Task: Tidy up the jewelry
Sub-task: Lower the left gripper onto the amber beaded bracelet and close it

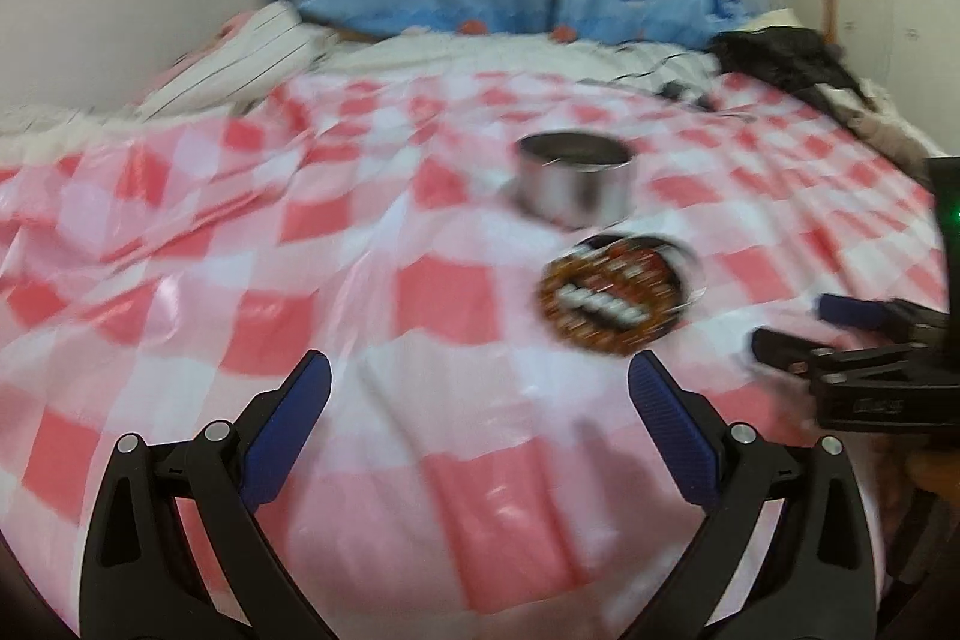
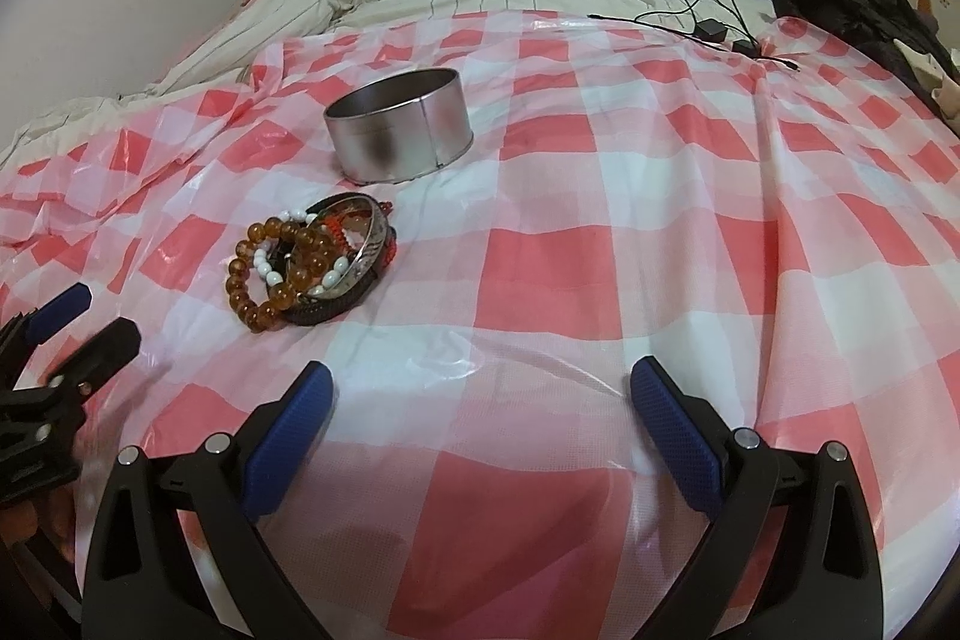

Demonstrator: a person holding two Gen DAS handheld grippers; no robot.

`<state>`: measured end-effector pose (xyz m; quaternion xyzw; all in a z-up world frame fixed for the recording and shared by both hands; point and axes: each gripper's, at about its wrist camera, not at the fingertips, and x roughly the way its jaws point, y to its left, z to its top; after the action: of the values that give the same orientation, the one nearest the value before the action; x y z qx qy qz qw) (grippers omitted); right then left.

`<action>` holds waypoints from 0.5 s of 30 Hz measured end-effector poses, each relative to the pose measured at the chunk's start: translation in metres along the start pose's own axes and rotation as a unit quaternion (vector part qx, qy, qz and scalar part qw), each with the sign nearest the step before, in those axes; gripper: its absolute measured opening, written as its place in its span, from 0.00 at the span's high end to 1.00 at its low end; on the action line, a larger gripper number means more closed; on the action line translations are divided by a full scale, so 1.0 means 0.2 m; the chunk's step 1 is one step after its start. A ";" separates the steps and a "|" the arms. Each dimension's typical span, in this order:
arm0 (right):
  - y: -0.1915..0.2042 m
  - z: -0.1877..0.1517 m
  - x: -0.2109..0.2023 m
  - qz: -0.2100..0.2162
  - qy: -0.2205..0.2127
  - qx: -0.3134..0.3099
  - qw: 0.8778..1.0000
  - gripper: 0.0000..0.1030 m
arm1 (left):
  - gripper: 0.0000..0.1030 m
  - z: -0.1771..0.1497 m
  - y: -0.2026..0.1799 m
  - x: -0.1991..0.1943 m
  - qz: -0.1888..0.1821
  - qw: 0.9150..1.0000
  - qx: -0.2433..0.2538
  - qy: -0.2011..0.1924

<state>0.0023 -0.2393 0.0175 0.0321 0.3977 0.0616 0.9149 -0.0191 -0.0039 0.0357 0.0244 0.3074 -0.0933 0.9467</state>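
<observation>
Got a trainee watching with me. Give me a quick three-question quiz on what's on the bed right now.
1. True or false: the bracelets already lie inside the metal tin.
2. The tin is: A) lidded B) open-topped C) tipped over.
3. What state are the left gripper and right gripper in?

Key: 1 false, they are piled on the checked cloth just in front of the tin. 2 B. 3 Both open, holding nothing.

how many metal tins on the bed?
1. The round open metal tin stands upright on the checked sheet, just beyond the bracelet pile. None else visible.
</observation>
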 end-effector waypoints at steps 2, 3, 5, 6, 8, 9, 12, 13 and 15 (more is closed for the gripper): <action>-0.01 0.00 0.00 0.001 0.001 0.005 1.000 0.07 | 0.07 0.04 -0.04 -0.01 -0.028 0.999 0.028 -0.010; -0.02 0.01 0.00 0.003 0.002 0.008 1.000 0.07 | 0.07 0.06 -0.06 -0.01 -0.035 0.999 0.037 -0.010; -0.02 0.01 0.01 0.004 0.003 0.013 1.000 0.07 | 0.07 0.10 -0.08 0.03 -0.061 0.996 0.060 0.001; -0.03 0.01 0.01 0.006 0.004 0.015 1.000 0.07 | 0.07 0.11 -0.11 0.05 -0.068 0.995 0.066 0.006; -0.03 0.02 0.01 0.007 0.005 0.018 1.000 0.07 | 0.08 0.15 -0.10 0.10 -0.094 0.993 0.070 0.022; -0.03 0.02 0.01 0.007 0.005 0.018 1.000 0.07 | 0.08 0.17 -0.10 0.12 -0.104 0.992 0.069 0.028; -0.03 0.02 0.01 0.008 0.006 0.021 1.000 0.07 | 0.19 0.21 -0.10 0.19 -0.128 0.987 0.083 0.044; -0.03 0.02 0.01 0.008 0.006 0.022 1.000 0.07 | 0.24 0.22 -0.10 0.22 -0.129 0.986 0.092 0.047; -0.03 0.02 0.01 0.007 0.008 0.022 1.000 0.07 | 0.32 0.24 -0.10 0.25 -0.139 0.982 0.116 0.054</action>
<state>0.0077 -0.2441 0.0176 0.0549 0.4057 0.0593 0.9104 0.0451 -0.0366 0.0457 0.0959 0.3459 -0.2575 0.8971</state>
